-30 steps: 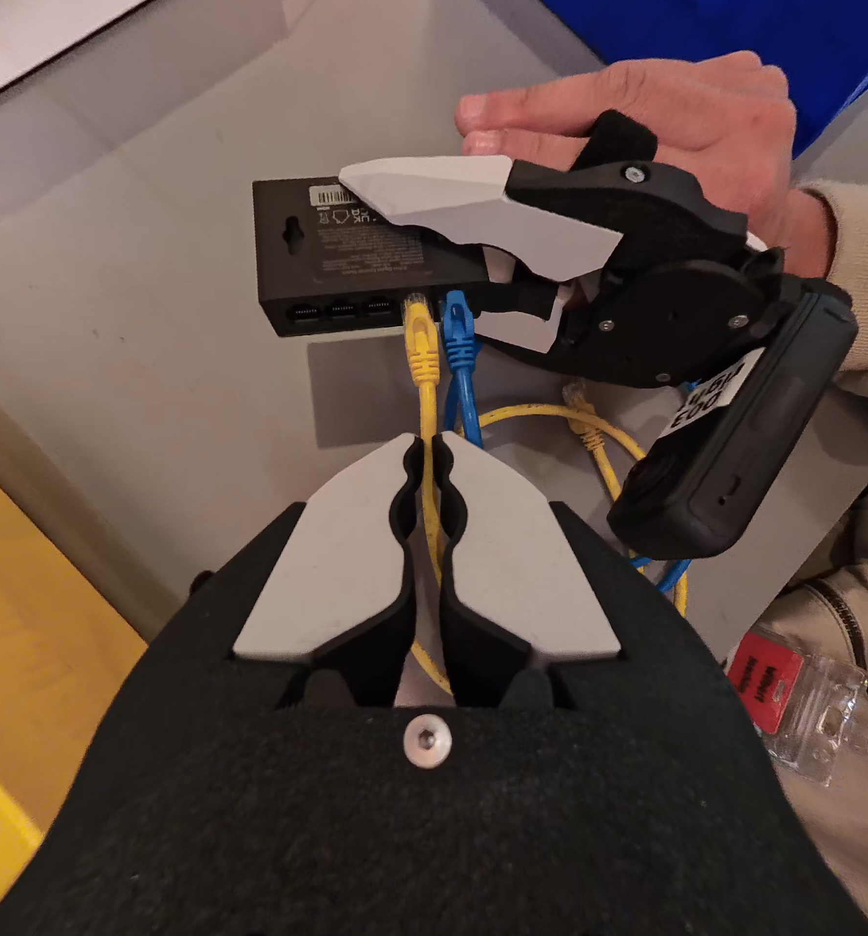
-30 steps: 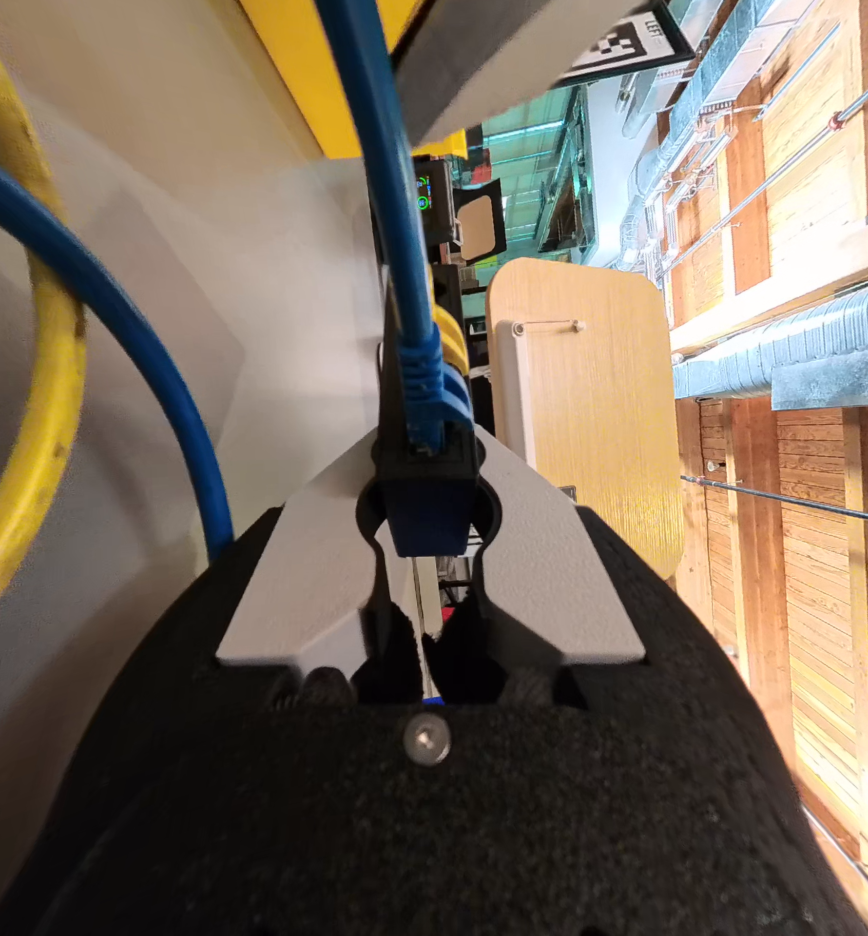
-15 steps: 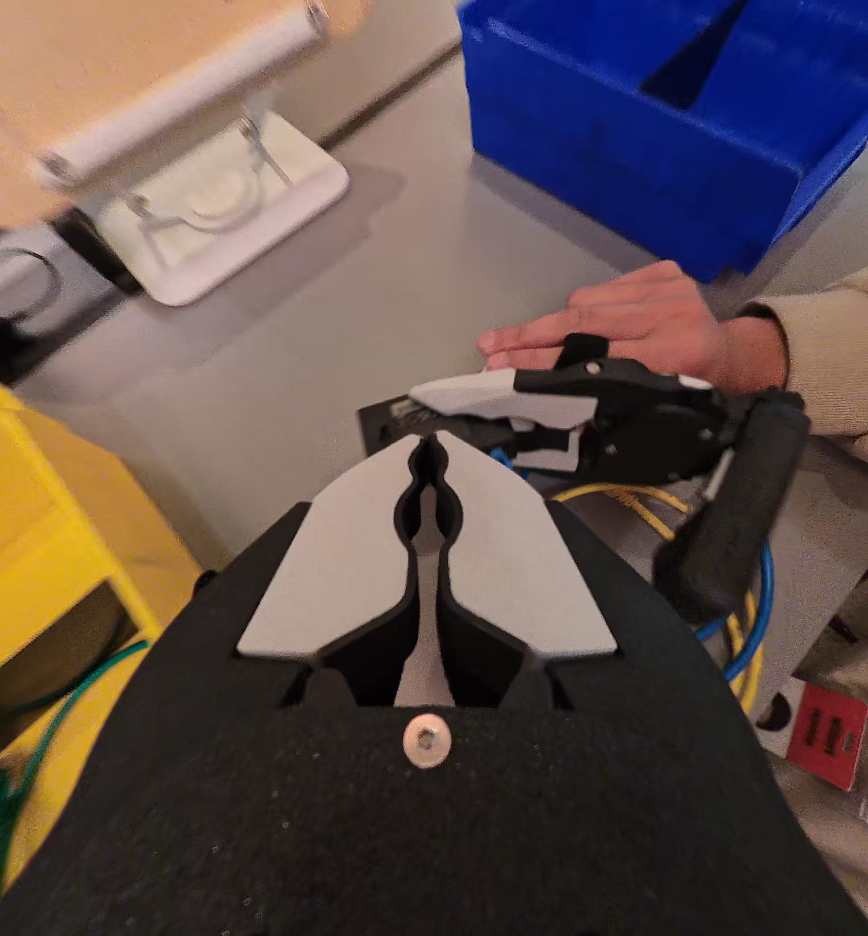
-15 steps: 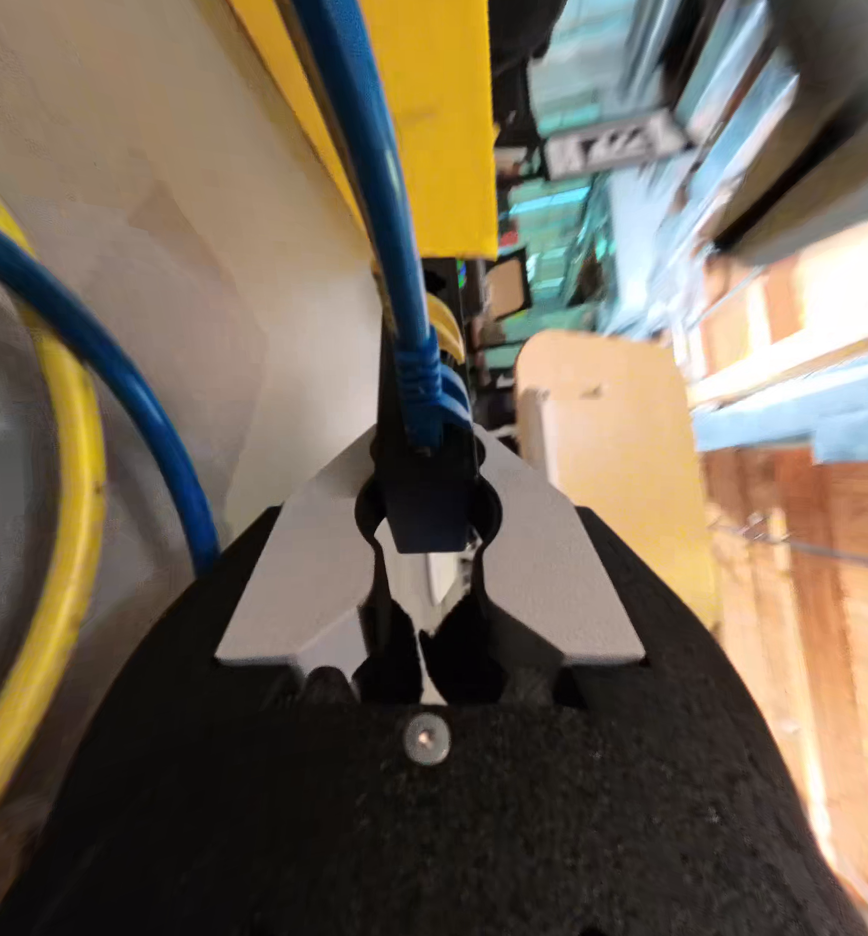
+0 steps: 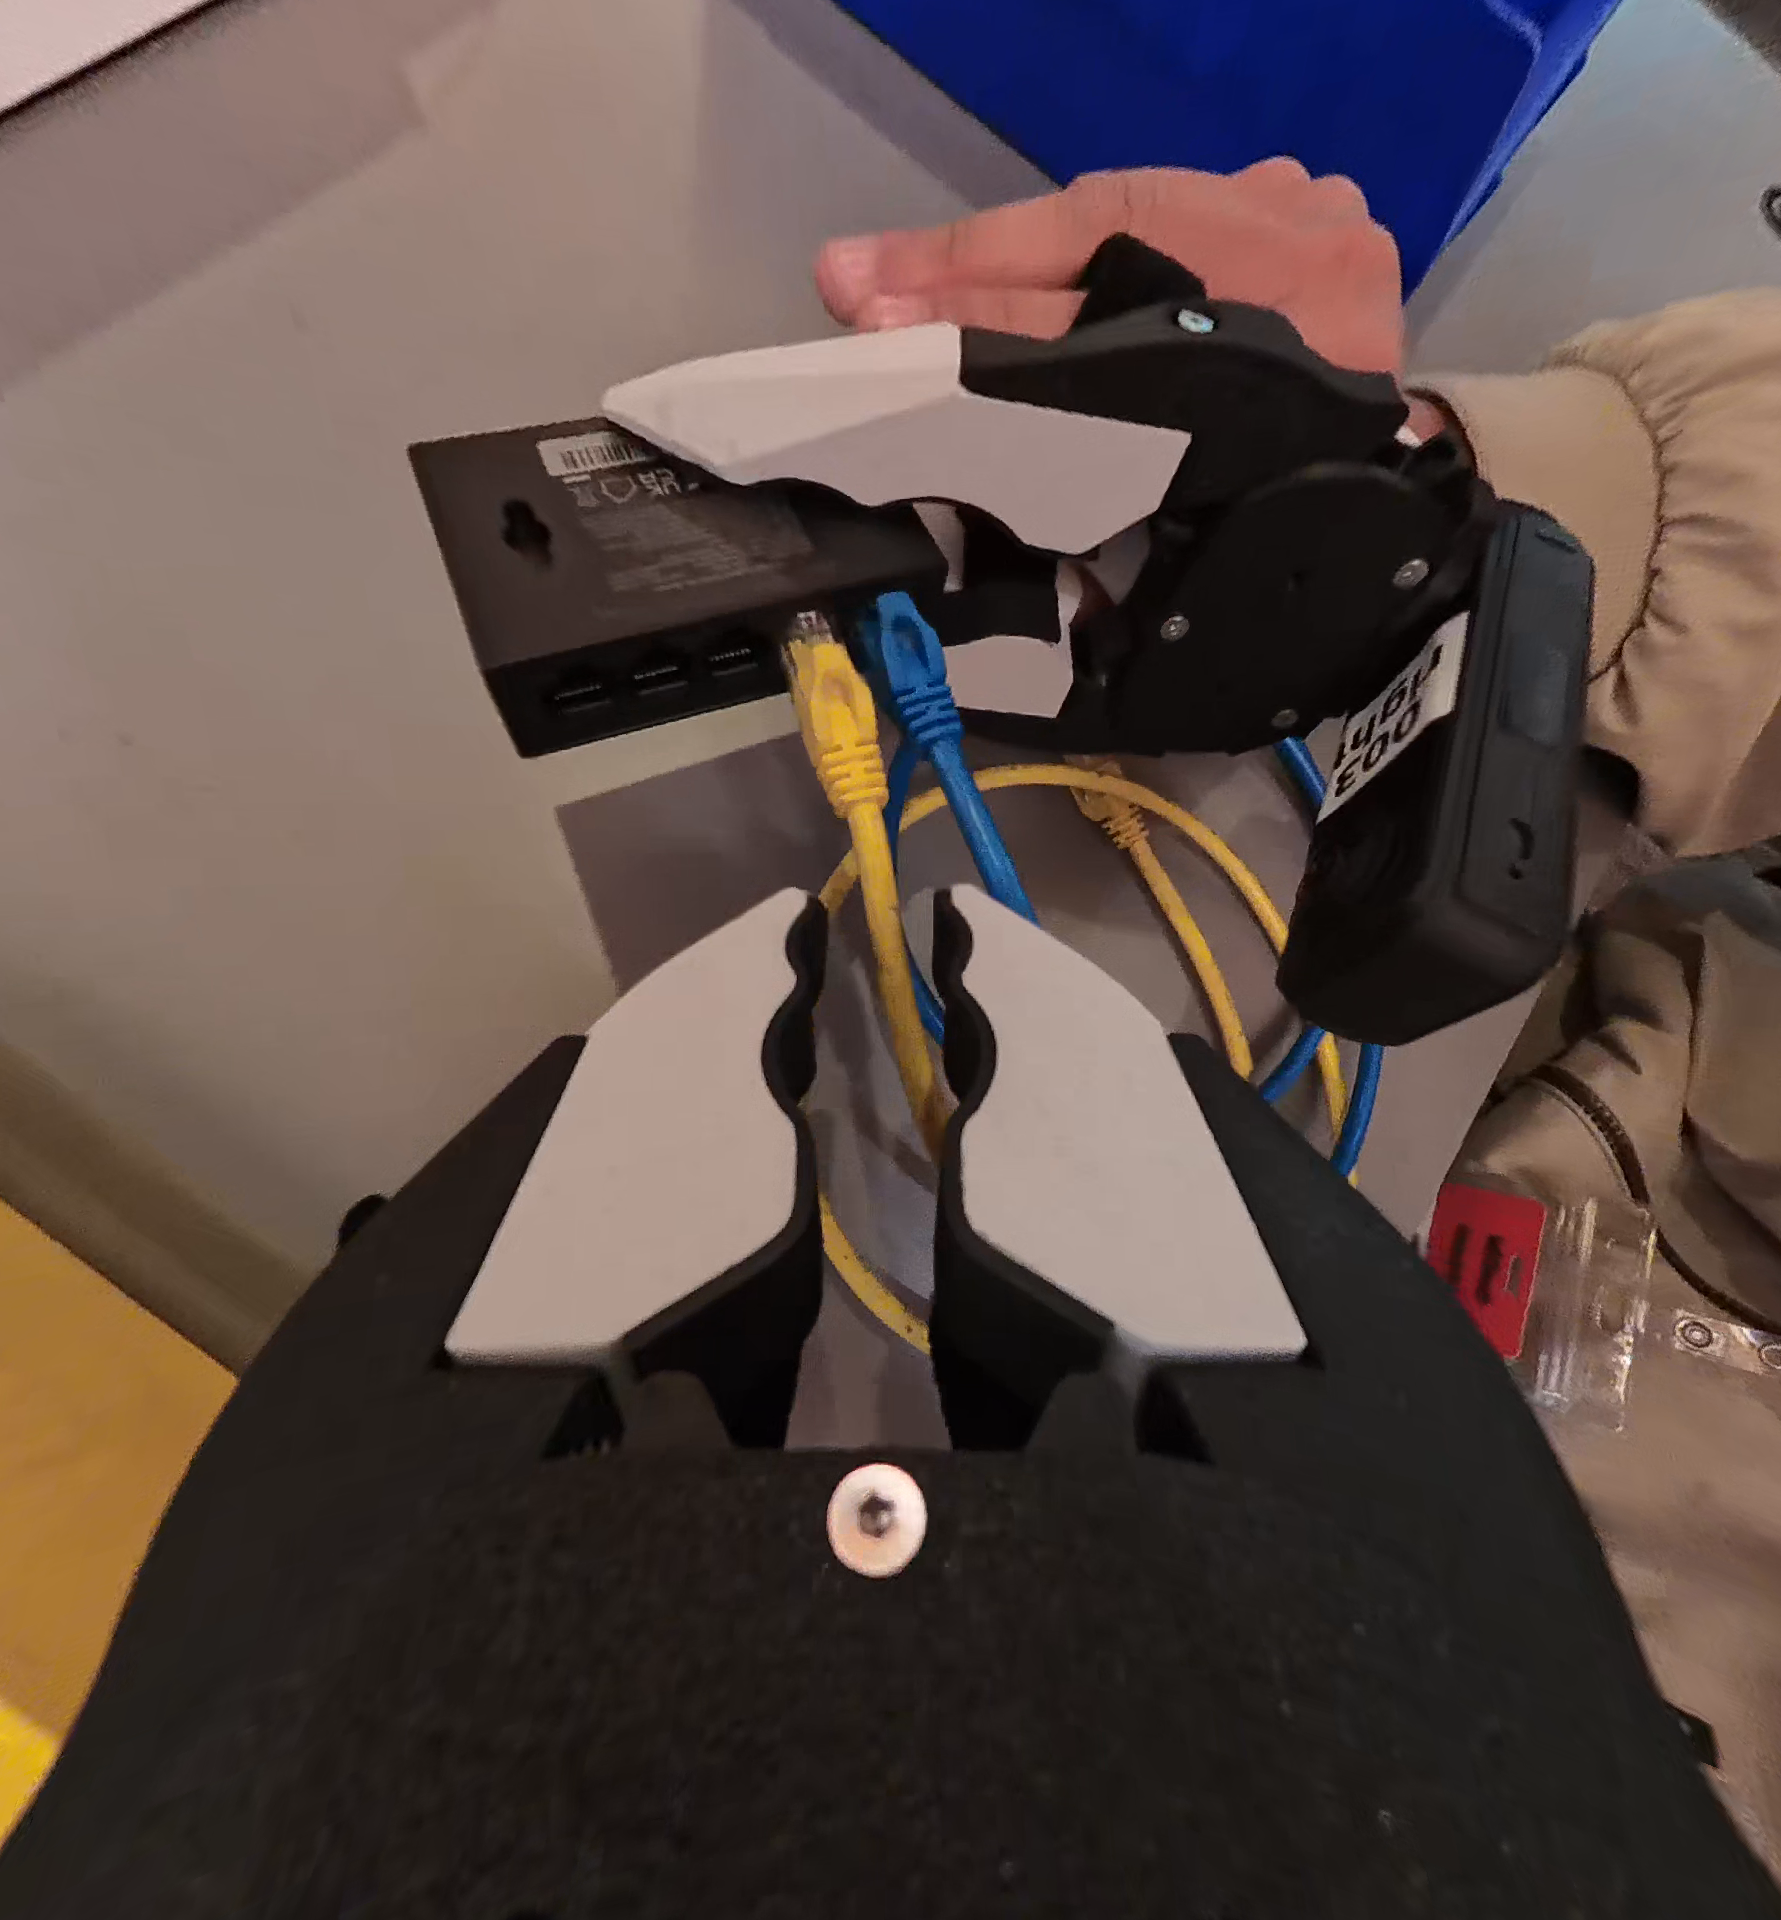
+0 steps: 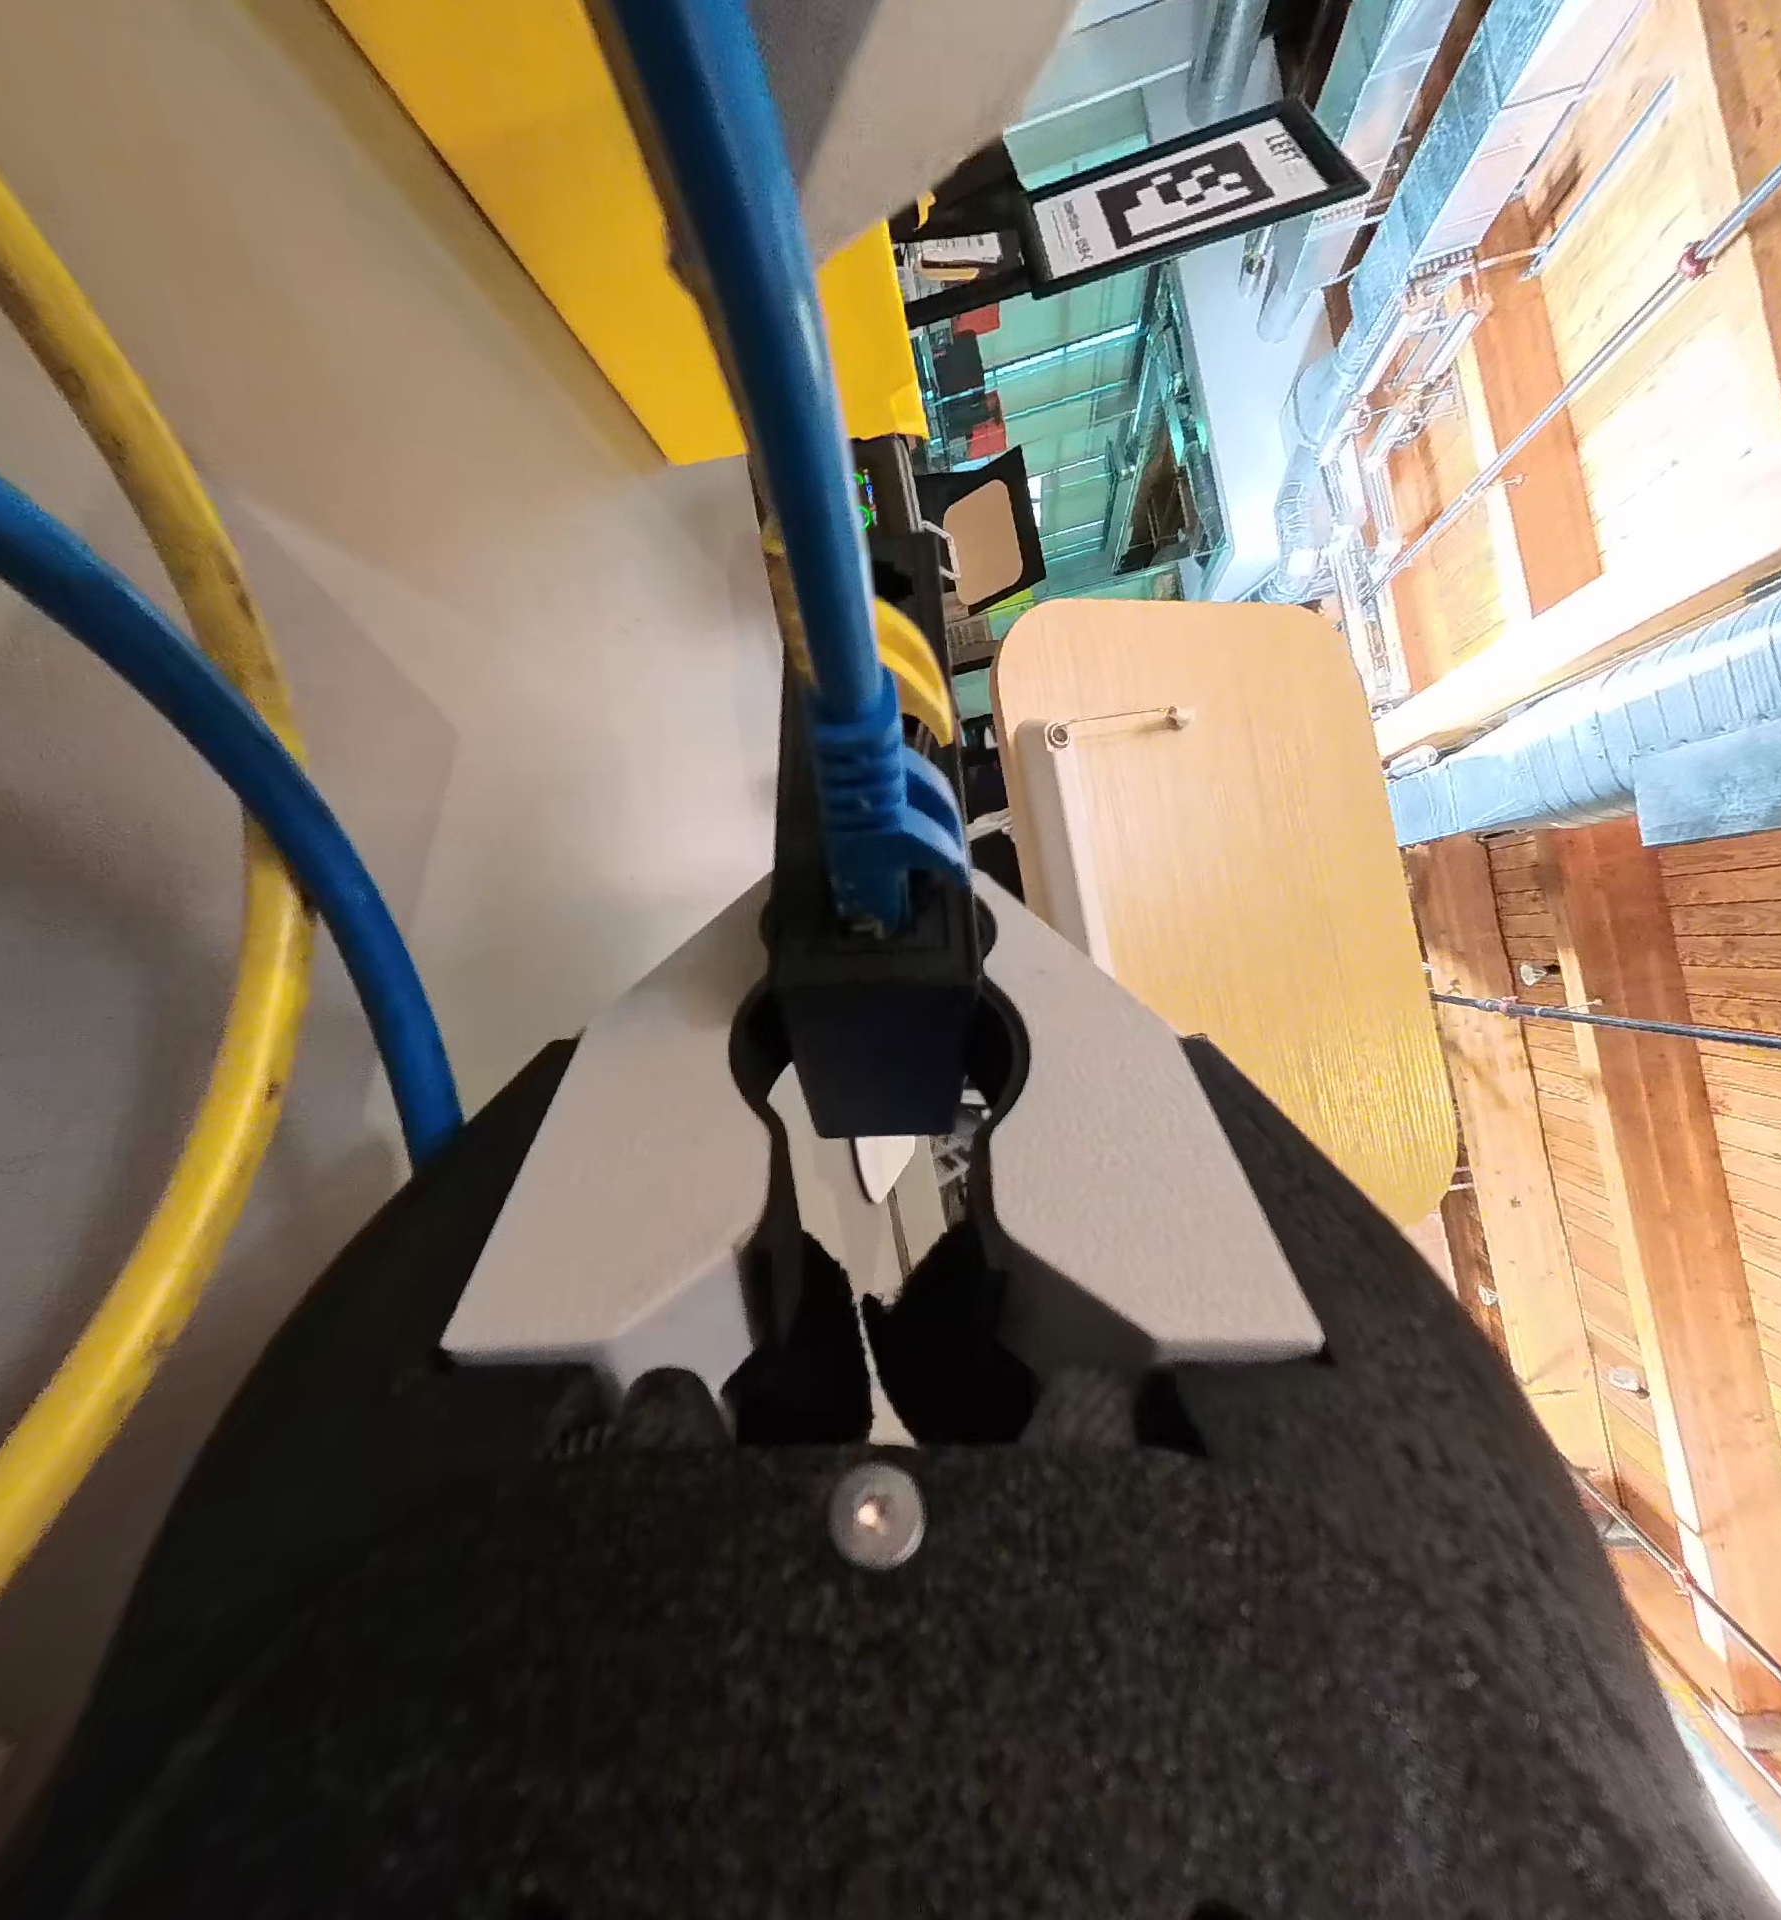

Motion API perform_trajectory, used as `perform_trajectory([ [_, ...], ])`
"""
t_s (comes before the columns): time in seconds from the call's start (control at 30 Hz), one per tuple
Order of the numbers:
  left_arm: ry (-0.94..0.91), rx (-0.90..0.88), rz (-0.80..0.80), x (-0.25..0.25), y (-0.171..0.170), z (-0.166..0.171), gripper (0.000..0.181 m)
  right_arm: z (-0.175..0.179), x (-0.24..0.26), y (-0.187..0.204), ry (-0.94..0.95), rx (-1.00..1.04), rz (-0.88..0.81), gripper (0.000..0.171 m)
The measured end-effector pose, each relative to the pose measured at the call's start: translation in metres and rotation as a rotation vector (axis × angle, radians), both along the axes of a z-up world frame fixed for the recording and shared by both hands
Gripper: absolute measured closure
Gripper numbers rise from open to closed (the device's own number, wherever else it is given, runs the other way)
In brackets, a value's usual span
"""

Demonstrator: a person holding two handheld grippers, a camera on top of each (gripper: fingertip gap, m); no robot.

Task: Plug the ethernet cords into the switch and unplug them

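The black switch (image 5: 657, 561) lies label side up on the grey table. A yellow cord's plug (image 5: 832, 717) and a blue cord's plug (image 5: 909, 670) sit in neighbouring ports on its front, with three empty ports to their left. My left gripper (image 5: 878, 914) is open just in front of them. The yellow cord (image 5: 891, 935) runs loosely between its fingers. My right gripper (image 6: 875, 935) is shut on the switch's right end (image 6: 881, 1029). The blue plug (image 6: 870, 821) shows just ahead of its fingers.
A loose yellow plug (image 5: 1109, 800) and coils of blue and yellow cord lie under the right gripper. A blue bin (image 5: 1229, 94) stands behind and a yellow bin (image 5: 34, 1351) at the near left. A person's hand (image 5: 1125, 249) holds the right gripper. The tips of one gripper are about 10 cm away from the tips of the other.
My left gripper was shut on the yellow cord, swung up and away, and is now back low with its fingers open around the cord. The right gripper keeps its hold on the switch.
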State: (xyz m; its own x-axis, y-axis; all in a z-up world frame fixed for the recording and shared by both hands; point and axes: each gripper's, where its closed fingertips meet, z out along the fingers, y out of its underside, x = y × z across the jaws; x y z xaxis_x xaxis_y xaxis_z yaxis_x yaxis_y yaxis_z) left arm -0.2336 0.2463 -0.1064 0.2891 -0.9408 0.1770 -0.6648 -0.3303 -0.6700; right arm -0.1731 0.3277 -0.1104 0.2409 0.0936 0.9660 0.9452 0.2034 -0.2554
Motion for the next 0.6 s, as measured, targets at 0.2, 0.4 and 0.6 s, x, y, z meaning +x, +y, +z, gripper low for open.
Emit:
perform_trajectory([
  [0.2, 0.037, 0.026, -0.002, 0.0043, -0.0007, -0.01, 0.173, -0.0009, -0.001, -0.0006, -0.002, -0.003, 0.005, 0.144],
  [0.4, 0.052, 0.088, 0.022, 0.0068, 0.0039, -0.0106, 0.176, -0.0022, 0.0005, -0.0001, 0.006, -0.018, -0.007, 0.144],
  [0.6, 0.043, 0.099, 0.053, 0.0096, 0.006, -0.0105, 0.176, -0.0042, 0.0018, -0.0036, -0.024, -0.027, -0.046, 0.145],
])
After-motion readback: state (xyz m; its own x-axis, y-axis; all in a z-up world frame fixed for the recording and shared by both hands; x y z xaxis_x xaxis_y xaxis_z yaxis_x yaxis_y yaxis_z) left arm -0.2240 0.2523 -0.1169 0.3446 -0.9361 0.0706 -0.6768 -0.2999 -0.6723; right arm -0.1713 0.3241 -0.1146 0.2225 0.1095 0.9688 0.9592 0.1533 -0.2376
